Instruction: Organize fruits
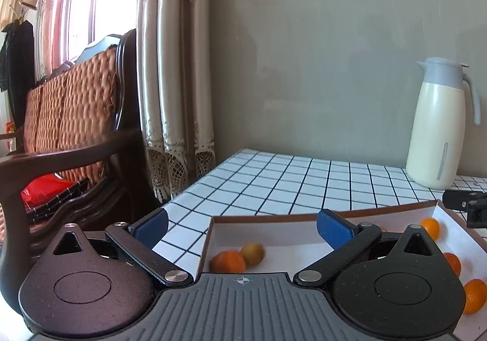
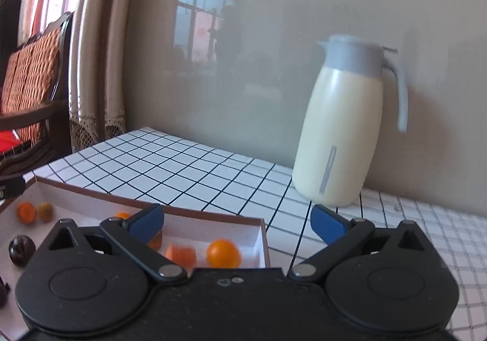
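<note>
A shallow white box with a brown rim (image 1: pixel 274 214) (image 2: pixel 213 216) lies on the tiled table and holds loose fruit. In the left wrist view an orange fruit (image 1: pixel 228 262) and a yellow-green one (image 1: pixel 252 253) sit in its near left corner, with more orange fruits (image 1: pixel 430 227) along the right side. My left gripper (image 1: pixel 243 227) hangs over that corner, open and empty. In the right wrist view an orange (image 2: pixel 223 253), an orange piece (image 2: pixel 180 251) and a dark round fruit (image 2: pixel 22 249) lie in the box. My right gripper (image 2: pixel 237 224) is open over the box's right end, nothing between its fingers.
A cream jug with a grey lid and handle (image 1: pixel 438 125) (image 2: pixel 344 128) stands at the back right against the grey wall. A wooden bench with a woven back (image 1: pixel 70 116) and curtains (image 1: pixel 170 67) are left of the table. The other gripper's dark tip (image 1: pixel 465 207) shows at the right.
</note>
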Demonstrator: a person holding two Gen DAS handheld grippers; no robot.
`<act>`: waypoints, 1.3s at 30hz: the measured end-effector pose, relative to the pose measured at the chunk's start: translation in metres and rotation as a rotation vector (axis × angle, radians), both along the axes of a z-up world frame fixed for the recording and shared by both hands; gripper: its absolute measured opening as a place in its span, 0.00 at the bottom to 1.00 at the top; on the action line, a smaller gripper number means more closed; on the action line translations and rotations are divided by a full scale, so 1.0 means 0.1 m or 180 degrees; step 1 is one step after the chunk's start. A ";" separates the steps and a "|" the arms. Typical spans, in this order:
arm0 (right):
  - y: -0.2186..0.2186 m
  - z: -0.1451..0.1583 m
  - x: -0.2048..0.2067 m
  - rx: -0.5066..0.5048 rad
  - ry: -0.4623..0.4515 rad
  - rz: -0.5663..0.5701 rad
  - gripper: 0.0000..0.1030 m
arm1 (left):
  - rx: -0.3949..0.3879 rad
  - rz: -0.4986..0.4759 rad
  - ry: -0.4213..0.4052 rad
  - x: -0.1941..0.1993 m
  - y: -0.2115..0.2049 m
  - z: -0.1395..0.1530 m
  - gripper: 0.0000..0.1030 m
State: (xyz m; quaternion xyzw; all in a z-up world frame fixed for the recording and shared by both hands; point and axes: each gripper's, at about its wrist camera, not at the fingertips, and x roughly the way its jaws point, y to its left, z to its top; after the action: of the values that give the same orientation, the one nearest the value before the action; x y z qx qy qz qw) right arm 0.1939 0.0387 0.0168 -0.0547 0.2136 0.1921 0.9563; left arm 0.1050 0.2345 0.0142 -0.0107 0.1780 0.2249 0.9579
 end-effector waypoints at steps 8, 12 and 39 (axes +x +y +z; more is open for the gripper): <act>0.01 -0.03 -0.06 -0.0014 0.0070 0.0051 0.94 | 0.0003 -0.0062 0.0049 0.02 -0.05 -0.02 1.00; 0.00 -0.02 -0.06 -0.0006 0.0110 0.0074 0.94 | -0.0028 -0.0053 0.0054 0.01 -0.06 -0.01 1.00; -1.25 0.56 -2.02 -0.0023 -0.0189 0.0070 0.94 | -0.0138 -0.0406 -0.0247 -1.78 -1.17 0.47 1.00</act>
State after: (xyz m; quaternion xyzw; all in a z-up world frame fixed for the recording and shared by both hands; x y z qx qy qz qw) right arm -0.0079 -0.0865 0.0729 -0.0662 0.1852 0.2001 0.9598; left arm -0.0726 0.1173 0.0612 -0.0288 0.1458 0.1588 0.9761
